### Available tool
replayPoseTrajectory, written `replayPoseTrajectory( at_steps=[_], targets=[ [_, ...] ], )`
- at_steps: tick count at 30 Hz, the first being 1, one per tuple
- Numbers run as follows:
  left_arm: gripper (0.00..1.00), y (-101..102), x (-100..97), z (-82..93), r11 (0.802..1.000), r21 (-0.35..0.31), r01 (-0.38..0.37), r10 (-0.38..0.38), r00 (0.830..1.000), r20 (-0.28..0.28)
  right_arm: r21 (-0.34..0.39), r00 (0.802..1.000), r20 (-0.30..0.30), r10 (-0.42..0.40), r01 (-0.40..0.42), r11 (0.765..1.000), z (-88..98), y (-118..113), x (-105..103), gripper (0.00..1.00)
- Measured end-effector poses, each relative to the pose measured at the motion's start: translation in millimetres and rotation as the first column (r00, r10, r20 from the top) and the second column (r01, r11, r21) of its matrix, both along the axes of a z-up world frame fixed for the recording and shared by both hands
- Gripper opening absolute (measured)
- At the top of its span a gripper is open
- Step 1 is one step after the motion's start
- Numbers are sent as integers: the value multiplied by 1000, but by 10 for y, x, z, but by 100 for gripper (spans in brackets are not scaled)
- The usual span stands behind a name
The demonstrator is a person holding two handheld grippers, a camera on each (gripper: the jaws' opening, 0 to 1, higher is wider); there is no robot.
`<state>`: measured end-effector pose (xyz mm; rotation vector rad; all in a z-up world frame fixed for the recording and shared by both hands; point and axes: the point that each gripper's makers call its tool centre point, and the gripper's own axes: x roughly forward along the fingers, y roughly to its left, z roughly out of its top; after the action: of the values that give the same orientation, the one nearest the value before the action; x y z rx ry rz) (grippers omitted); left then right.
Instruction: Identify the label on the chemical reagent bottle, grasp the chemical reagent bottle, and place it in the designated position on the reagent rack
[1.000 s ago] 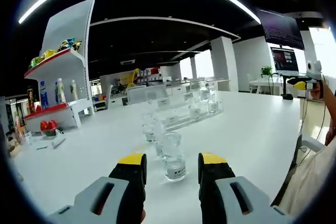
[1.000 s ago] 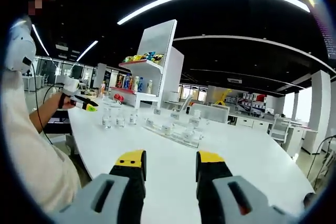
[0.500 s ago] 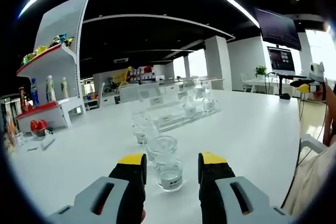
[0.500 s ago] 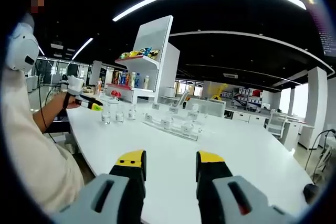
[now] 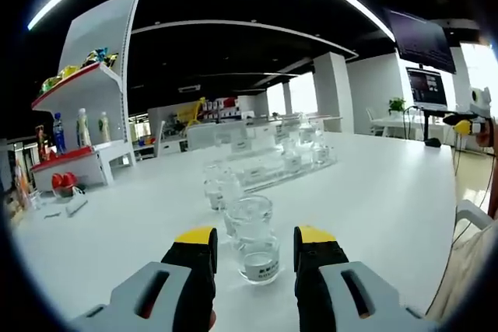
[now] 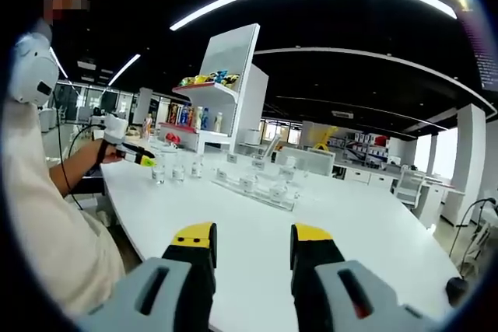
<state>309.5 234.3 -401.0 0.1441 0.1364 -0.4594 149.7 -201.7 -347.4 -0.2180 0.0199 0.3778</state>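
Between the spread jaws of the left gripper (image 5: pixel 254 236) stands a clear reagent bottle (image 5: pixel 255 240), label facing the camera, untouched by either jaw; further bottles (image 5: pixel 215 189) stand just beyond; the reagent rack (image 5: pixel 276 167) lies farther out on the white table (image 5: pixel 373 200); the right gripper (image 6: pixel 253 232) hovers wide, holding nothing, well apart from the rack (image 6: pixel 255 190).
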Motion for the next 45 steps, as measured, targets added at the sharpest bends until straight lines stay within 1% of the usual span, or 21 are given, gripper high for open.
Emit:
replayPoseTrajectory(
  at_steps=[4, 5, 9, 13, 22, 26, 29, 35, 42, 45],
  targets=[
    [40, -31, 21, -40, 999, 41, -1, 1, 1000, 5, -2, 1000, -1, -2, 2, 1000, 2, -6, -12, 37],
    [40, -49, 28, -54, 999, 43, 2, -2, 1000, 3, -3, 1000, -1, -1, 1, 1000, 3, -5, -13, 37],
    [40, -103, 40, -98, 999, 38, 5, -5, 1000, -3, -5, 1000, -5, 5, -5, 1000, 3, 9, -6, 37],
    [40, -122, 56, -88, 1000, 26, -6, 5, 1000, 4, -6, 1000, -9, 10, -10, 1000, 3, 24, 7, 37],
    [39, -69, 87, -88, 999, 22, -31, 31, 1000, 5, -10, 1000, -19, 15, -15, 1000, -48, 40, 23, 37],
    [39, -61, 98, -131, 999, 31, -30, 30, 1000, -5, -10, 1000, -21, 15, -15, 1000, -58, 37, 20, 37],
    [39, -69, 95, -123, 999, 11, -30, 30, 1000, -8, -10, 1000, -15, 14, -15, 1000, -36, 34, 7, 37],
    [39, -130, 104, -78, 1000, -8, -27, 27, 1000, 5, -11, 1000, -9, 12, -12, 1000, -20, 23, -10, 37],
    [37, -106, 134, -114, 999, -13, -40, 40, 999, -6, -12, 1000, -10, 13, -13, 1000, -23, 37, -18, 37],
    [37, -113, 131, -92, 999, -27, -36, 36, 999, -1, -14, 1000, -13, 14, -14, 1000, -31, 42, -16, 37]
  ],
)
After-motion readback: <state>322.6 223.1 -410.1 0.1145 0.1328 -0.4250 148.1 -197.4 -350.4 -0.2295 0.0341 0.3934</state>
